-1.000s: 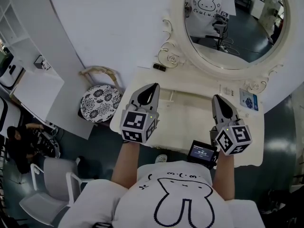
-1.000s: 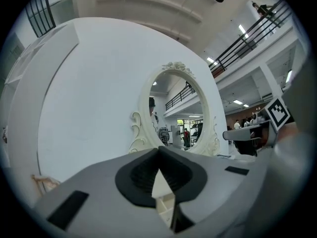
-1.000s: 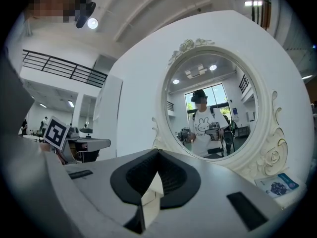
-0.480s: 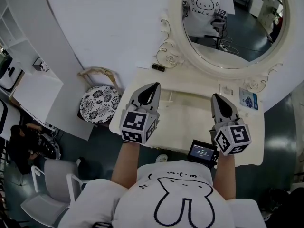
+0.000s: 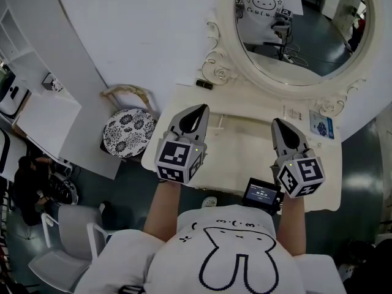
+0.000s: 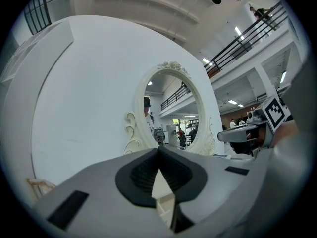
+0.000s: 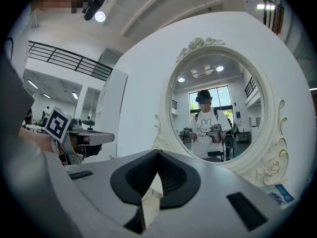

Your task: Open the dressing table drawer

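head view: card (image 5: 321, 127) on dressing table (image 5: 245, 158), print illegible.

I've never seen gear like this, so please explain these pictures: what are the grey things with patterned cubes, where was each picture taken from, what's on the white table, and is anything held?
A person holds a hand-operated tool in each hand: the left tongs and the right tongs, each with a marker cube. One picture comes from a camera on the person's head, looking down. The other two come from cameras riding on the tools, looking along their tips. Below is a white dressing table with an oval mirror. On it lie a small dark object and a blue-and-white item; a patterned stool stands beside it. Both tongs are shut and hold nothing.
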Motion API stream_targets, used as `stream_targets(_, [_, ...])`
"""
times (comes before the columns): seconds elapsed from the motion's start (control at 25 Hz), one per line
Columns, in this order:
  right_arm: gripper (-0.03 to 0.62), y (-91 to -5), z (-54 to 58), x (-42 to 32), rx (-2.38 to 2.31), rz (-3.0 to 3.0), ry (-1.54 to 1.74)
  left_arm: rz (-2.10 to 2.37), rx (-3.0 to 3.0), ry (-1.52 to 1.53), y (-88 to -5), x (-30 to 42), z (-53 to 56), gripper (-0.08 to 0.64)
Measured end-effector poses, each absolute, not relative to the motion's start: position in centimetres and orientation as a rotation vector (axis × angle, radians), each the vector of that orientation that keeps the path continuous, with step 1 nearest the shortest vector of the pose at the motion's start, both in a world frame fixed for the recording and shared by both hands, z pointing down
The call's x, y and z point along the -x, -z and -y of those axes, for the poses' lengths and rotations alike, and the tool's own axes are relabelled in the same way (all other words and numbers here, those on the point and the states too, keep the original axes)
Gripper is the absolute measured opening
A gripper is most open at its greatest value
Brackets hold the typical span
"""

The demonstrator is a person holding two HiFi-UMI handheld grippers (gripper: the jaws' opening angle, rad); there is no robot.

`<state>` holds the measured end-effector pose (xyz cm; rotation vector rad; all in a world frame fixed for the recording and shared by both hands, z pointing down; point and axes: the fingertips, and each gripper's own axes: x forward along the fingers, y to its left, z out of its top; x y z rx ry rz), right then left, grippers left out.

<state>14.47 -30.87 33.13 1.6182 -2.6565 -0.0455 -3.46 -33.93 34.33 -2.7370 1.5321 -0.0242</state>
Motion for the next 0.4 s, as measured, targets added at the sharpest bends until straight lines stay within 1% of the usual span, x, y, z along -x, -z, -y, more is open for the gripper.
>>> stream_targets(0.4, [0.018,-33.12,30.69,-13.63,-1.585,2.666,0.054,-1.531,2.745,0.024,-34.37,3.76,33.72,0.021])
